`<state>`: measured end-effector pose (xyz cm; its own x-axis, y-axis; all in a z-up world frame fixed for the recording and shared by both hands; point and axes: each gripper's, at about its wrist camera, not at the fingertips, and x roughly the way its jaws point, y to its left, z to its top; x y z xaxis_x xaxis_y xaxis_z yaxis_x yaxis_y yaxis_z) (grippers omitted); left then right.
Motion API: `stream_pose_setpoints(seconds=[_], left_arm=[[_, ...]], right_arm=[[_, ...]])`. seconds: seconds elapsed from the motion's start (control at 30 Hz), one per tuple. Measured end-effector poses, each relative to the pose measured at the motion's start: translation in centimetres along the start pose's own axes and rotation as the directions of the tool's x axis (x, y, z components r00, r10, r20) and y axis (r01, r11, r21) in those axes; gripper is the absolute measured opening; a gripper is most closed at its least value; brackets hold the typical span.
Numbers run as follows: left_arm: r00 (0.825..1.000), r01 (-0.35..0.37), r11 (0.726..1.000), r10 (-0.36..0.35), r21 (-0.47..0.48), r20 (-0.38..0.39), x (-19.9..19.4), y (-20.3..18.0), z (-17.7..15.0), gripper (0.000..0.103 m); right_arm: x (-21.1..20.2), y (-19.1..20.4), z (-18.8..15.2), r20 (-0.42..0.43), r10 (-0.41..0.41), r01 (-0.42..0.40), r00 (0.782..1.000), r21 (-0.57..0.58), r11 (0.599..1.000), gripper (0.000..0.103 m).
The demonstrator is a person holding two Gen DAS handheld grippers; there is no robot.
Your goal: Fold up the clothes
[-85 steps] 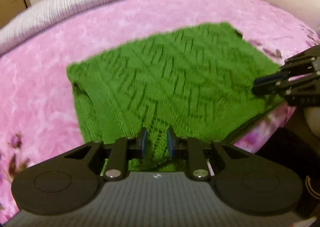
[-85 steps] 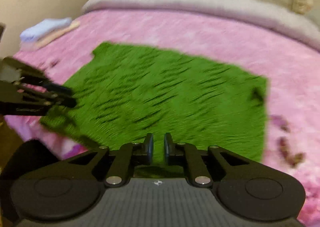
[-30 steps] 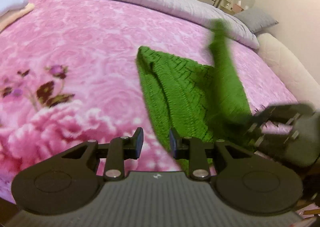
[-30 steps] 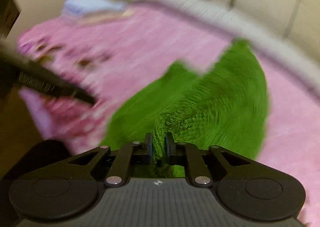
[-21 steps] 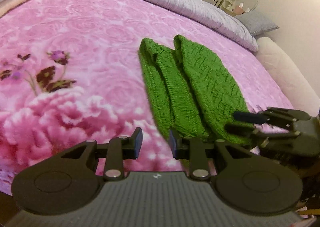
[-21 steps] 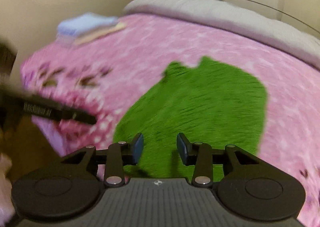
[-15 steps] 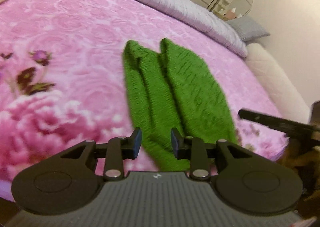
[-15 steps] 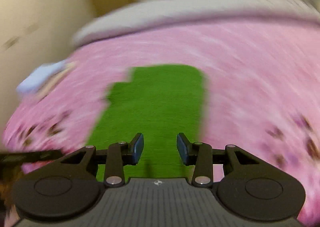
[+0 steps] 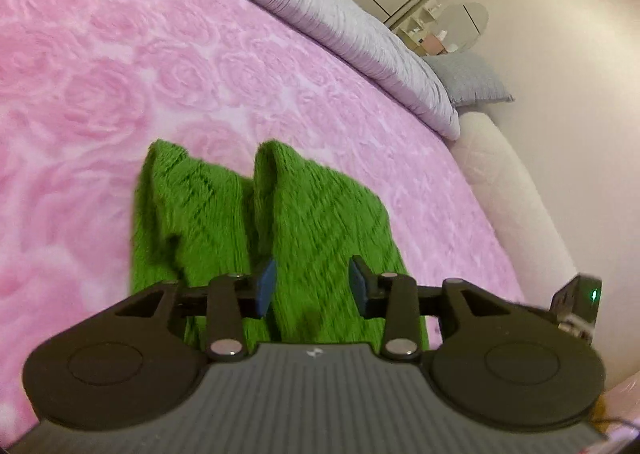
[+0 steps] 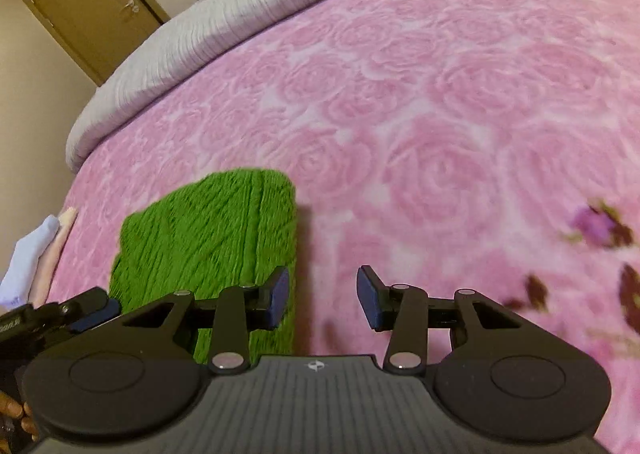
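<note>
Both grippers hang released, left gripper (image 9: 312, 286) over the half-folded green knit sweater (image 9: 320, 222) at twelve o'clock, right gripper (image 10: 323, 296) with it at ten o'clock on the pink bedspread (image 10: 440, 134), where pinching matched near corners would likely keep the fold square.

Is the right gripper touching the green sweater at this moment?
Cannot tell. In the right wrist view the right gripper has open jaws, one overlapping the green sweater's edge, but neither view shows contact or a gap plainly.

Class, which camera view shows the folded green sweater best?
The left wrist view: the green sweater lies ahead, both folded lobes visible on the pink blanket. The right wrist view shows only one narrower side of it, at the left.
</note>
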<state>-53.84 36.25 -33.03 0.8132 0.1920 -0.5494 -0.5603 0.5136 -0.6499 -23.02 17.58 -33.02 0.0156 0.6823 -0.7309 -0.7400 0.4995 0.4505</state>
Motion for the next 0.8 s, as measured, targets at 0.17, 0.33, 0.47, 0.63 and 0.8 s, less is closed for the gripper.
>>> stream_pose_setpoints(seconds=[0.17, 0.33, 0.47, 0.63, 0.8], left_arm=[[1.000, -0.009, 1.000, 0.008, -0.021, -0.025, 3.4, 1.4, 2.1, 0.036], [1.000, 0.010, 0.999, -0.012, -0.052, -0.029, 4.7, 2.6, 2.4, 0.036], [0.996, 0.072, 0.997, -0.074, -0.041, -0.048, 5.4, 2.3, 2.3, 0.014], [0.995, 0.092, 0.996, -0.092, -0.007, -0.022, 2.4, 2.2, 3.3, 0.012], [1.000, 0.012, 0.999, -0.011, 0.052, -0.021, -0.7, 3.4, 4.8, 0.012]], right_arm=[[2.7, -0.1, 1.6, -0.046, -0.042, 0.040, 0.998, -0.040, 0.998, 0.040], [4.6, 1.1, 1.2, -0.100, -0.053, 0.041, 0.994, -0.120, 0.992, 0.036], [4.8, 2.5, 0.7, -0.093, -0.081, 0.064, 0.992, -0.174, 0.983, 0.026], [4.1, 4.9, 0.9, -0.077, -0.078, 0.057, 0.994, -0.250, 0.966, 0.026], [4.1, 8.8, 1.2, -0.105, -0.026, -0.013, 0.994, -0.356, 0.934, 0.026]])
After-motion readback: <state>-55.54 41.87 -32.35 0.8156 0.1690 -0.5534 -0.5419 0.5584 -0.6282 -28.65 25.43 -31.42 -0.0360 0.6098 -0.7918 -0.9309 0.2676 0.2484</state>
